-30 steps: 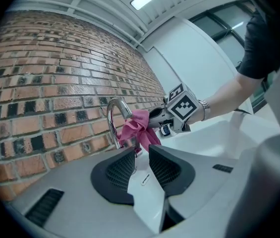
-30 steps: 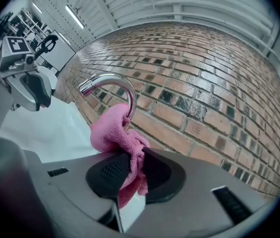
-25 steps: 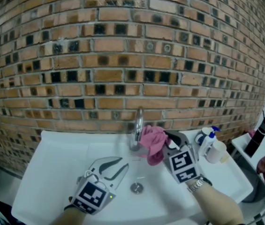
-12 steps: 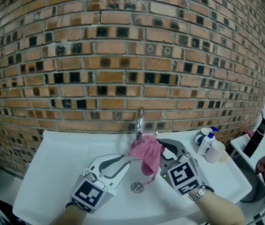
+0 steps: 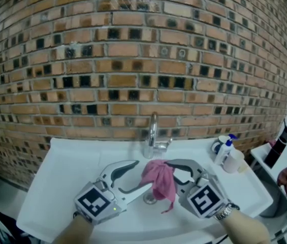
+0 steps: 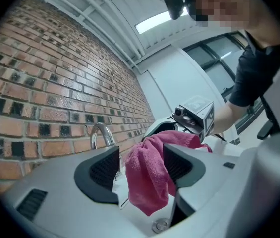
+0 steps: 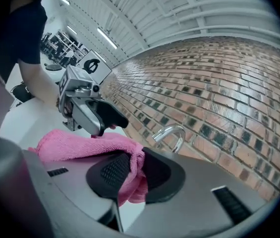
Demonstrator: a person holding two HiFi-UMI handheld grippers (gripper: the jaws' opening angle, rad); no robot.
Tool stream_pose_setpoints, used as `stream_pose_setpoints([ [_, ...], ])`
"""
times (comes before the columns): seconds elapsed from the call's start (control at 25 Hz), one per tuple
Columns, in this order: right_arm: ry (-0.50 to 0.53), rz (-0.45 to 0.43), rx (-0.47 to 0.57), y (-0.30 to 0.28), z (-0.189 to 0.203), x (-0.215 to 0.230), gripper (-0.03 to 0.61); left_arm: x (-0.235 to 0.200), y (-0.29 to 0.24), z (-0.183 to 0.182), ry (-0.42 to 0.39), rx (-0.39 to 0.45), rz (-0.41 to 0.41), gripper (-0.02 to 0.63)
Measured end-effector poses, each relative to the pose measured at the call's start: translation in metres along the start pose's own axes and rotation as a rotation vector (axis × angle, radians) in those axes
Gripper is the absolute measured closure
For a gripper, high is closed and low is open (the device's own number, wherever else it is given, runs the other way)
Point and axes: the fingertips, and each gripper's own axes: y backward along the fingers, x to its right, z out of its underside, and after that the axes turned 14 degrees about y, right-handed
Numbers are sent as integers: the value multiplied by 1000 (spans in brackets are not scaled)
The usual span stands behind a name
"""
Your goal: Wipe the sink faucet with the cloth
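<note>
- The right gripper (image 5: 171, 176) is clamped on a pink cloth (image 5: 158, 178). In the right gripper view a fold of the cloth (image 7: 80, 145) is pinched between its two dark pads.
- The left gripper (image 5: 140, 175) has just been opening its jaws, which now stand wide apart. In the left gripper view the cloth (image 6: 147, 177) hangs in the gap between its pads and neither pad presses on it.
- The two grippers face each other over the basin of a white sink (image 5: 64, 169). The cloth droops between them, bunched at the top with its loose end hanging toward the drain.
- The chrome faucet (image 5: 152, 135) stands upright beyond the cloth, toward the brick wall (image 5: 143, 60). Its spout curves forward over the basin. The cloth is near its base and appears clear of it.
- The faucet's long axis runs up and down, so wiping would likely mean carrying the cloth forward and stroking along the stem. The right gripper holds the cloth and seems the one to do so.
- A spray bottle (image 5: 226, 149) stands on the sink's right corner.
</note>
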Motion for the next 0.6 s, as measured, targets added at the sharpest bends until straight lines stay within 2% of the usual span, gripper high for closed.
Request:
stream_pose_setpoints([
  [0.16, 50, -52, 46, 11, -17, -12, 509, 15, -7, 11, -2, -55, 59, 290],
  [0.32, 86, -105, 87, 20, -31, -22, 509, 31, -14, 23, -24, -112, 102, 288],
  [0.48, 101, -137, 115, 25, -38, -30, 509, 35, -17, 29, -7, -127, 125, 290],
  [0.56, 99, -141, 122, 25, -39, -31, 509, 36, -17, 30, -8, -129, 131, 309],
  [0.6, 99, -140, 123, 25, -40, -32, 509, 36, -17, 30, -19, -131, 129, 356],
])
